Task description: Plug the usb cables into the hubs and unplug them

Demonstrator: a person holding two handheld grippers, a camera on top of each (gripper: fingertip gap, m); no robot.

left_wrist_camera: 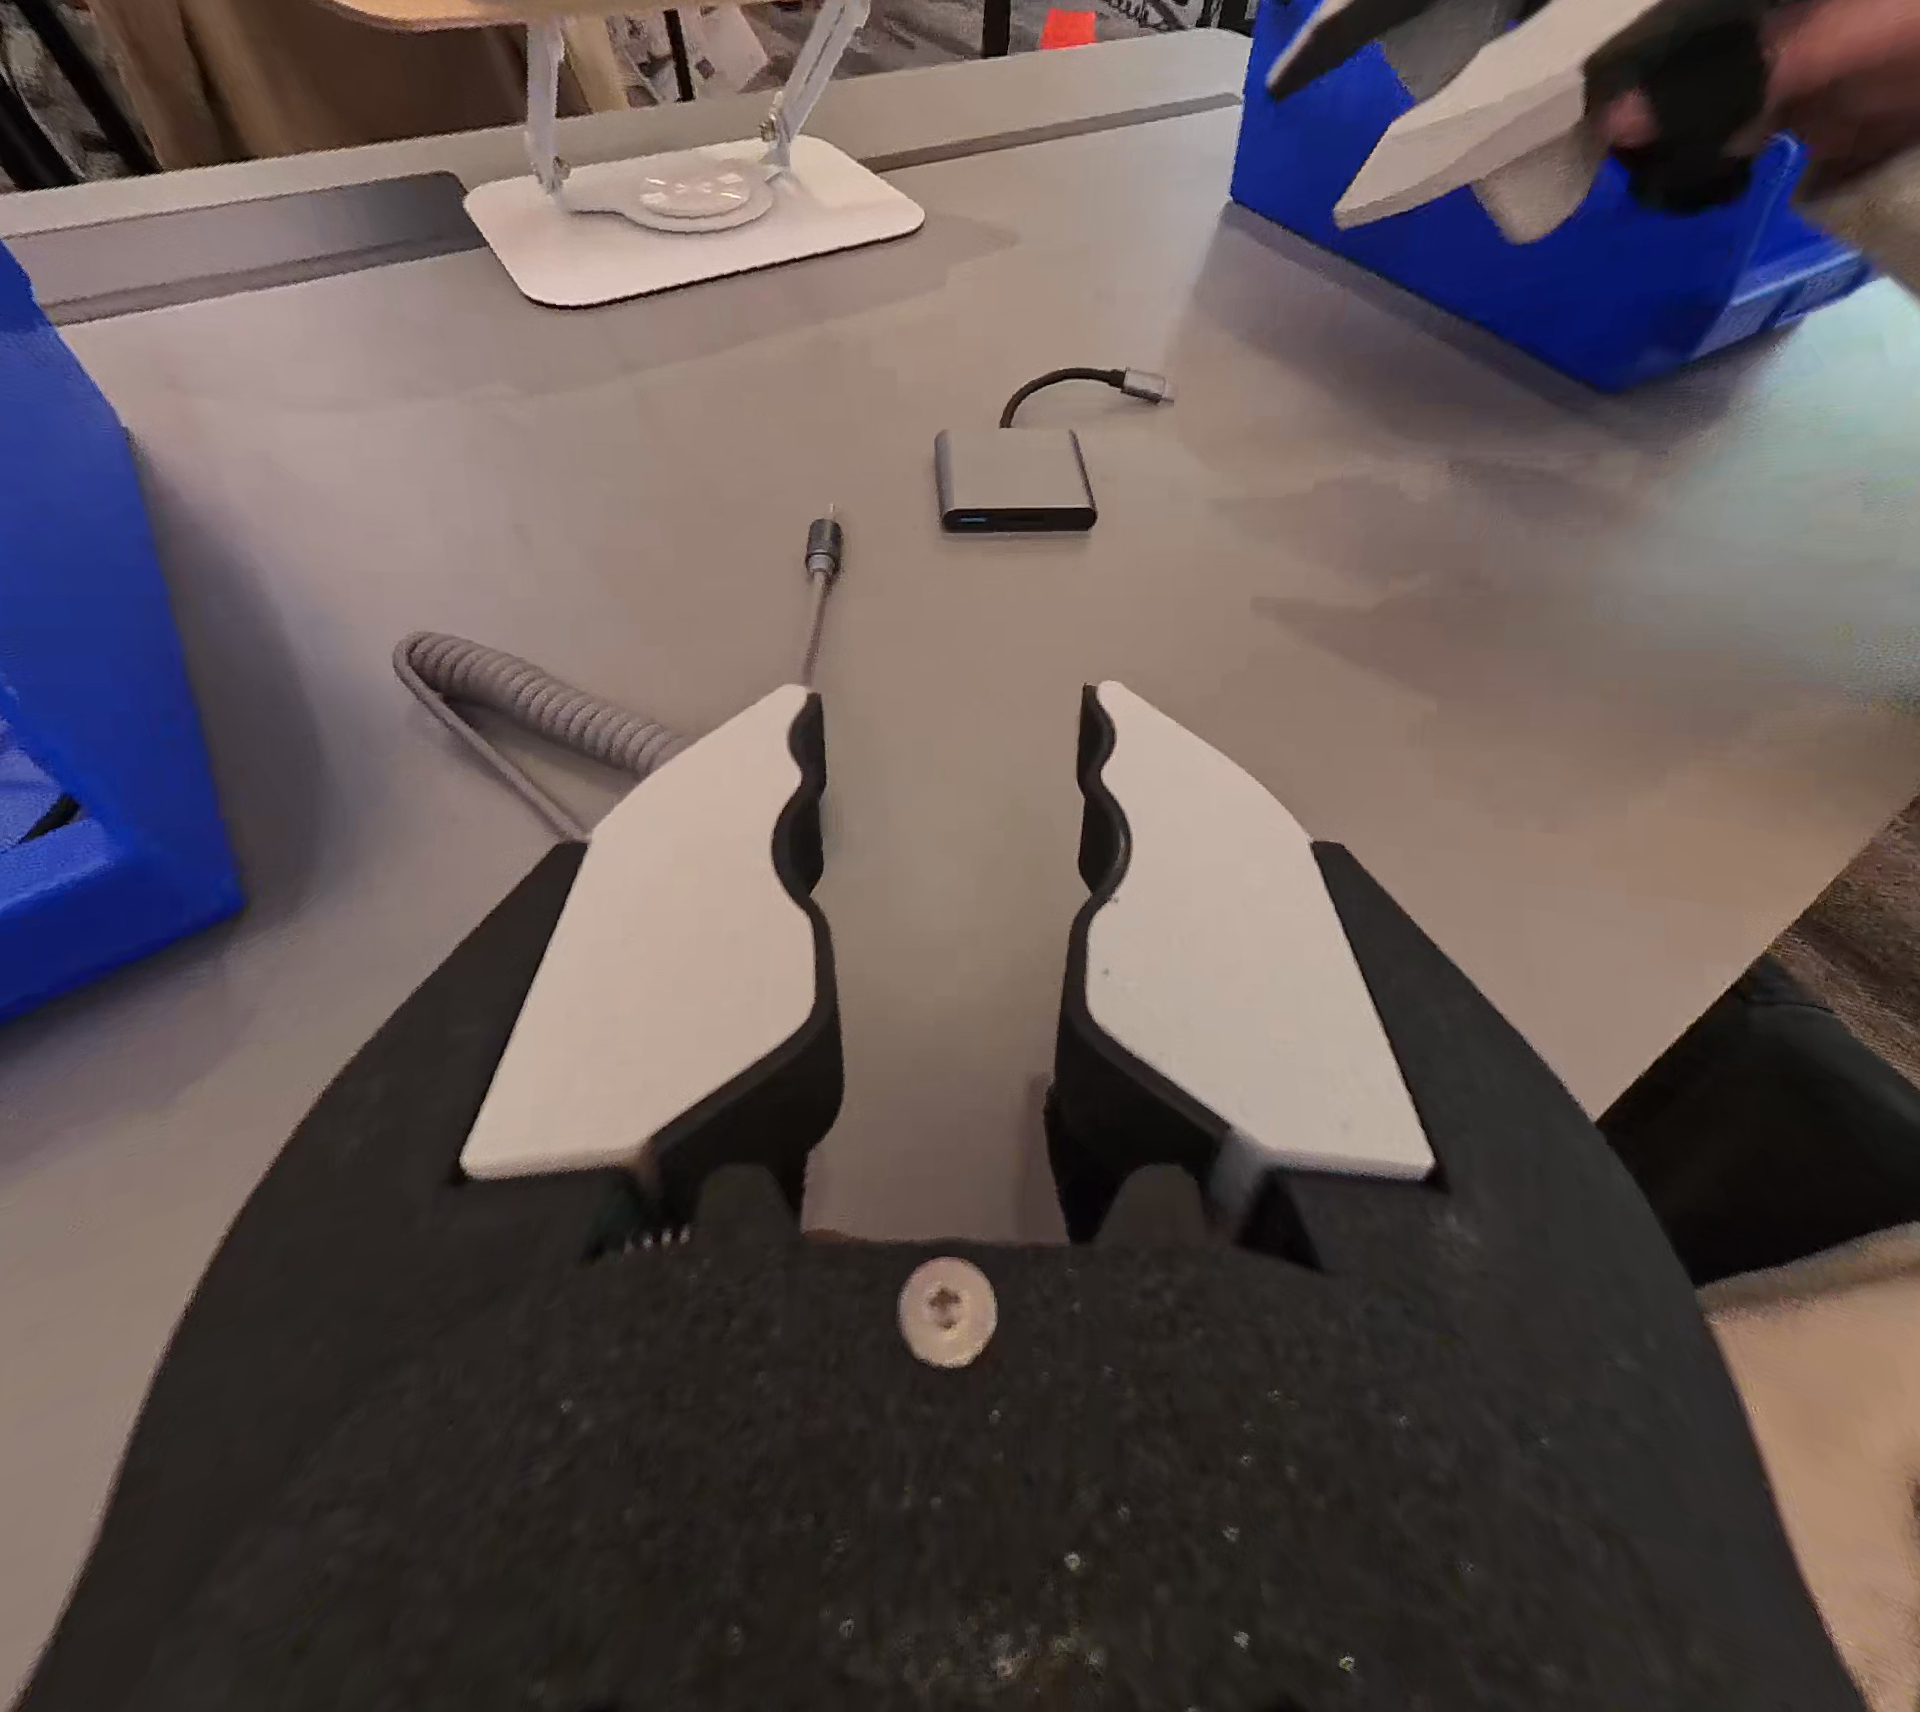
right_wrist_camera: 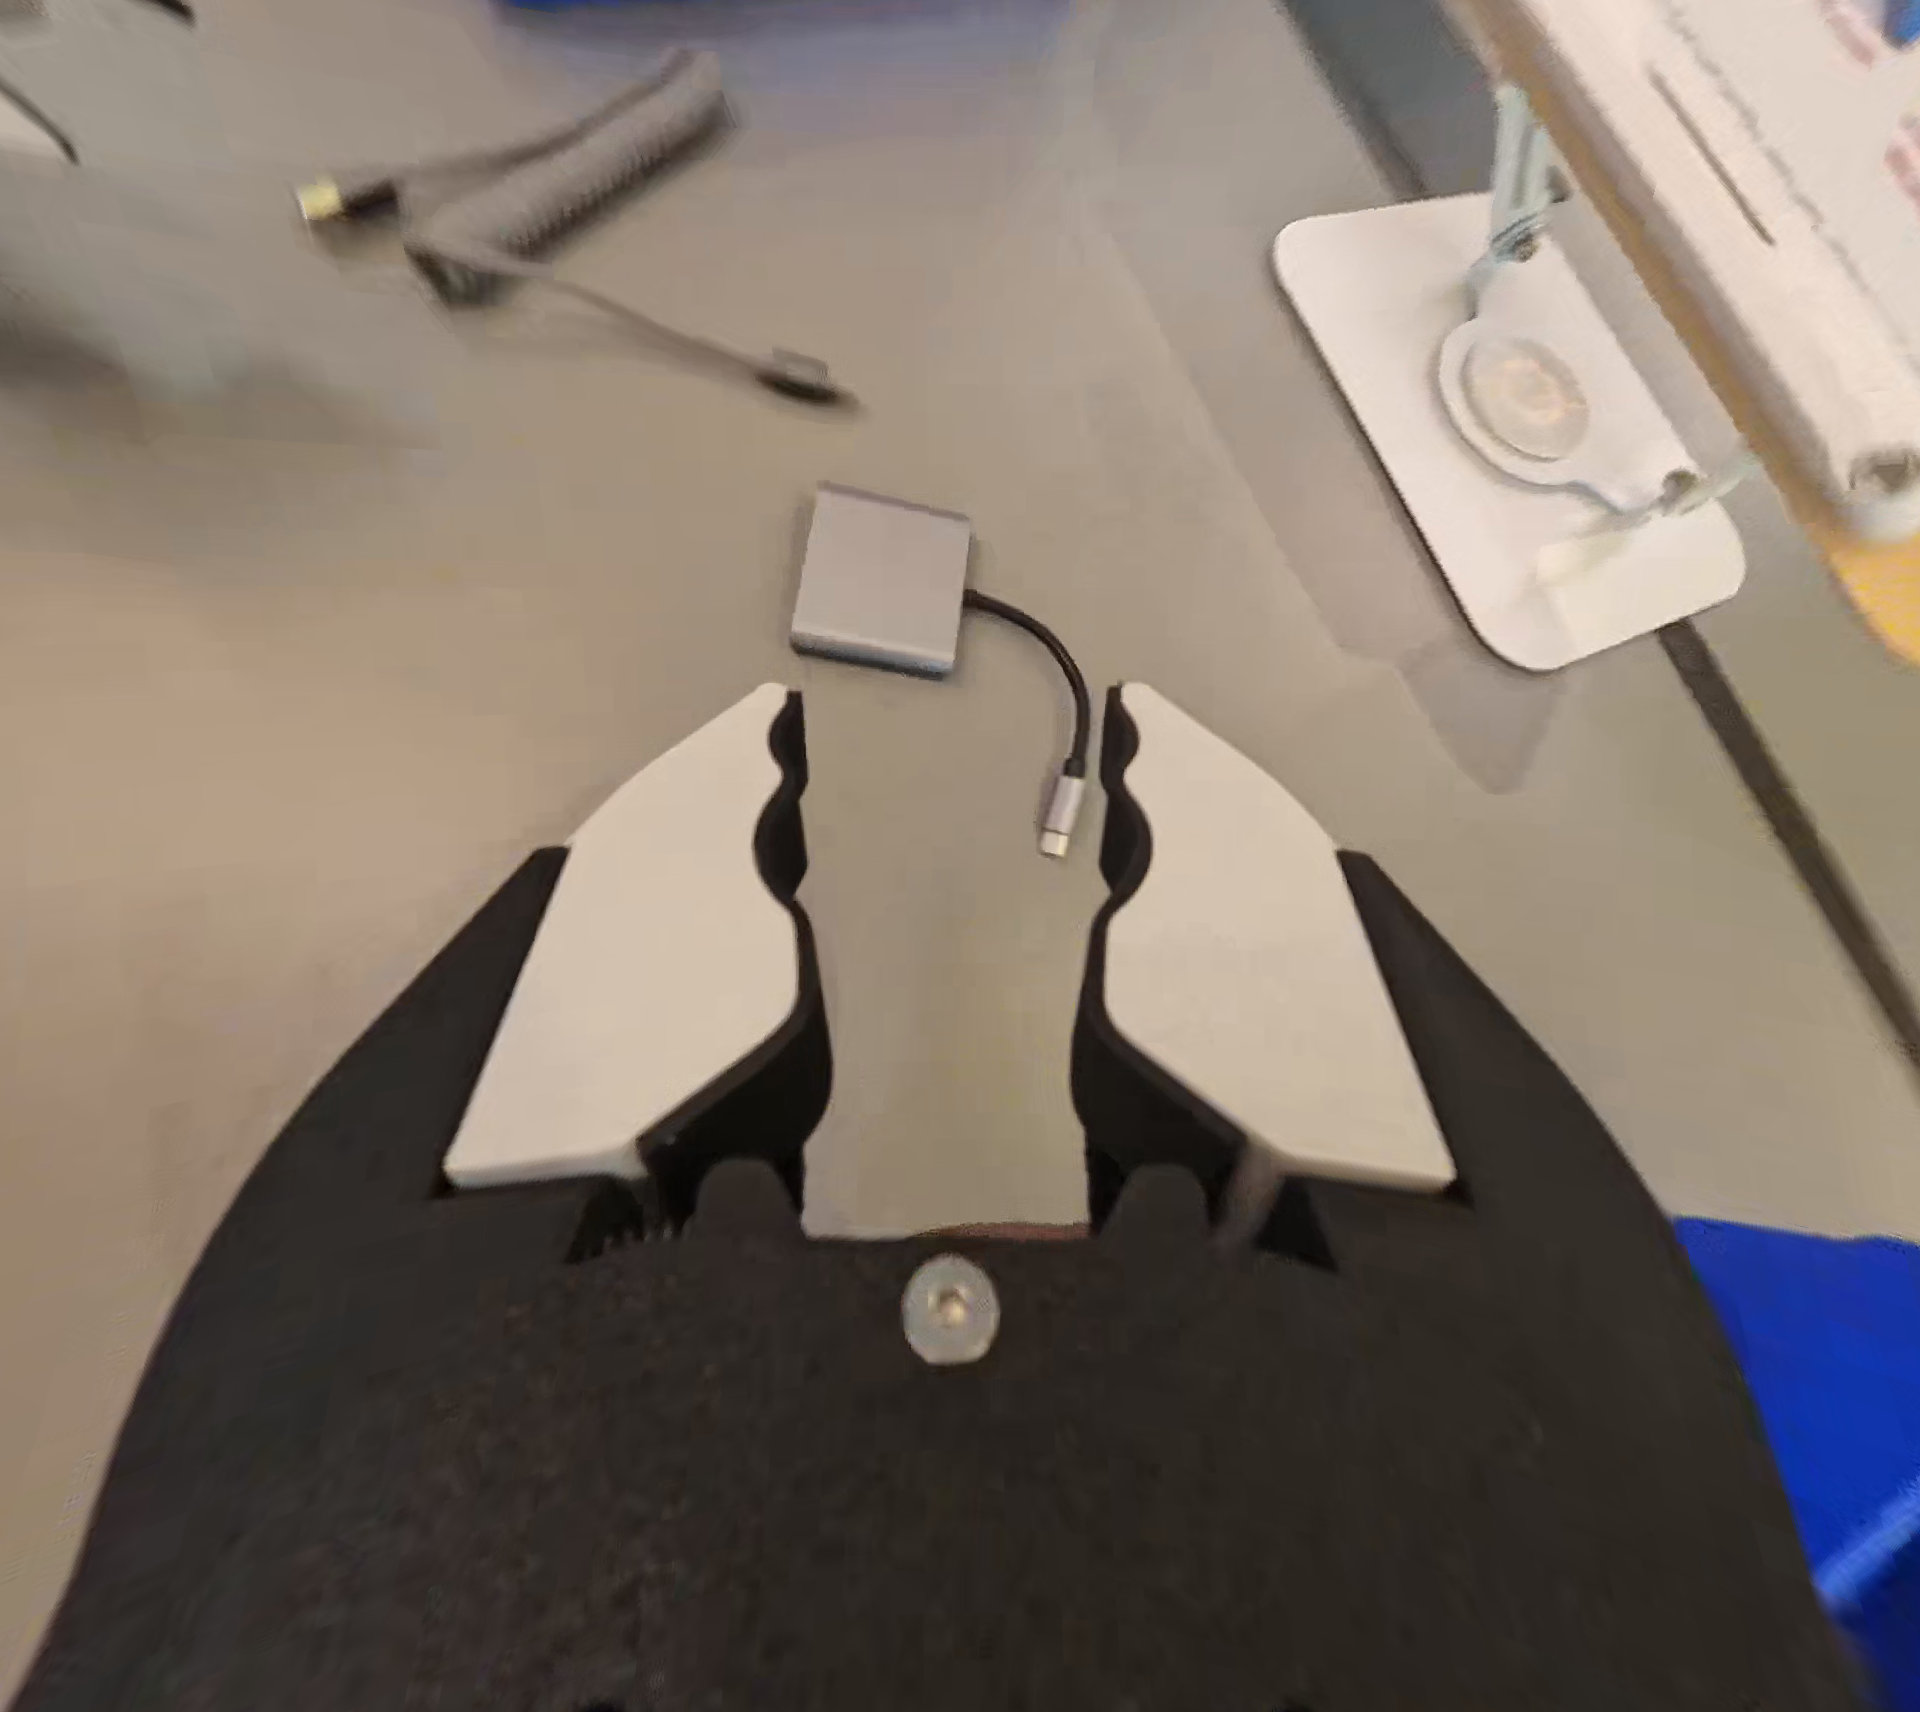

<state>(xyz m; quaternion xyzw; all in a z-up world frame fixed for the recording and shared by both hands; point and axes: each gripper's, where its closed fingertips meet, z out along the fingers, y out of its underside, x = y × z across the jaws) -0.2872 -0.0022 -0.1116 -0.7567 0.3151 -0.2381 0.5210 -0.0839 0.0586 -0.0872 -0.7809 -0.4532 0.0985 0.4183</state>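
A: Look at your small square grey hub [left_wrist_camera: 1015, 480]: brushed metal with a matt sheen, and its short black tail cable [right_wrist_camera: 1049, 660] ends in a shiny metal plug.

B: And the coiled grey cable [left_wrist_camera: 530, 701]?

A: Ribbed and dull, with a metal-look plug [left_wrist_camera: 822, 542]. Your smooth grey tabletop [left_wrist_camera: 1351, 623] is semi-gloss and throws soft reflections. The blue bin [left_wrist_camera: 1538, 291] is glossy plastic; the stand's white base plate [left_wrist_camera: 694, 228] is smooth and matt.
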